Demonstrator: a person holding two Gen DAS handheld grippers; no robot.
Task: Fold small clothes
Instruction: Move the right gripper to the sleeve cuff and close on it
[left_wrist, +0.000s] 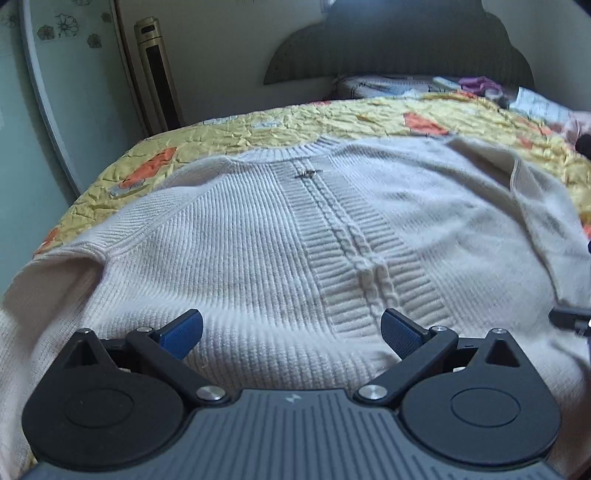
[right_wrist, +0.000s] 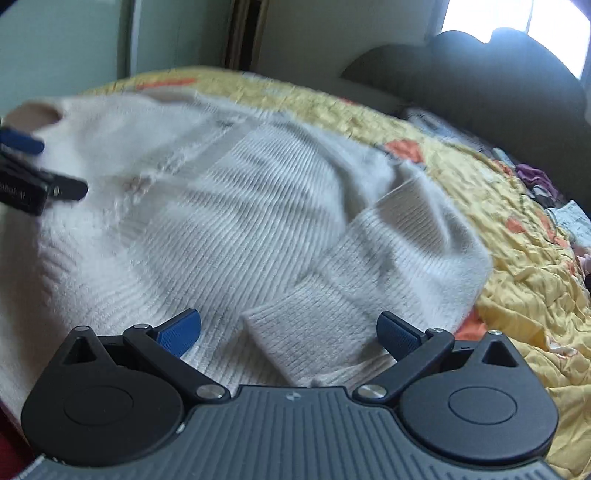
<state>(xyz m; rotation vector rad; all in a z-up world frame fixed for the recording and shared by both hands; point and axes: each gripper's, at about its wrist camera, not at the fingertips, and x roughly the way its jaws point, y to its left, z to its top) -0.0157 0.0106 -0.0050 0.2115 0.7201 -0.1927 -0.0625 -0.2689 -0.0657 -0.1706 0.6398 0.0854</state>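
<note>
Across the lower middle of both views sits a dark ribbed gripper body with a small pale logo mark at its top edge, the only marking that can be made out there; on the black block at the left edge of the right wrist view there is a strip of pale lettering, too blurred to read. From the left wrist view the left gripper points toward the headboard at the top of the frame, its blue-padded fingers spread wide with nothing between them, hovering over the lower part of the sweater. That cream knit sweater lies flat, front up, filling the middle of the frame on a yellow quilt with orange patches; its ribbed collar is toward the top, a cable band runs down the middle, and a small metal clasp sits just under the collar. One sleeve is folded across the body at the right of the frame. A tall gold column unit stands at the upper left, and mixed clothes lie near the headboard at the upper right. From the right wrist view the right gripper is angled across the bed, fingers likewise wide apart and holding nothing, with the ribbed cuff of the folded sleeve lying between them on the sweater body. Part of the left gripper shows at the left edge of that view, over the sweater. No hand or sleeve of the person is visible.
</note>
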